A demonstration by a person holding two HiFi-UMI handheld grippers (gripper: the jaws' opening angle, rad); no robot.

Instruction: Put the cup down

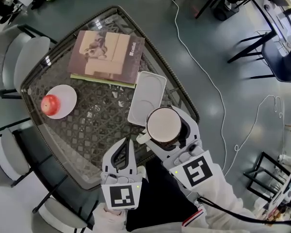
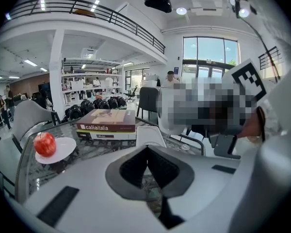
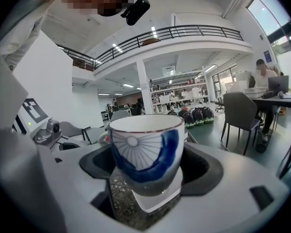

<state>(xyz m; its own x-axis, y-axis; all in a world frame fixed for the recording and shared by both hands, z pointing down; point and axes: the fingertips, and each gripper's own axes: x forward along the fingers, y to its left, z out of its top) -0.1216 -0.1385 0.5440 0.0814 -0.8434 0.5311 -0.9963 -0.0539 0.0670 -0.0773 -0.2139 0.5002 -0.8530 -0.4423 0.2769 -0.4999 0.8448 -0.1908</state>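
Glass over wicker makes up the table (image 1: 92, 115) in the head view. Just below the frame's centre, the right gripper (image 1: 166, 130) clamps the cup (image 1: 163, 124) by its sides, mouth up. The cup hangs over the near end of the white tray (image 1: 150, 89), probably where it is meant to land. The left gripper (image 1: 126, 152) sits at lower left with its jaws together on nothing (parked out of the way, I'd judge). A book (image 1: 106, 56) lies at upper centre, and an apple (image 1: 50, 104) on a plate (image 1: 65, 98) at the left.

From the left gripper view, the jaws meet at their tips with nothing between them. The tray lies just beyond them, the book behind it and the apple at the far left.

From the right gripper view, the blue-and-white cup (image 3: 144, 147) stands upright, pinched between the jaws. The tray's corner shows beneath its base, with a gap between them. The upright hold means lowering it is all that remains.
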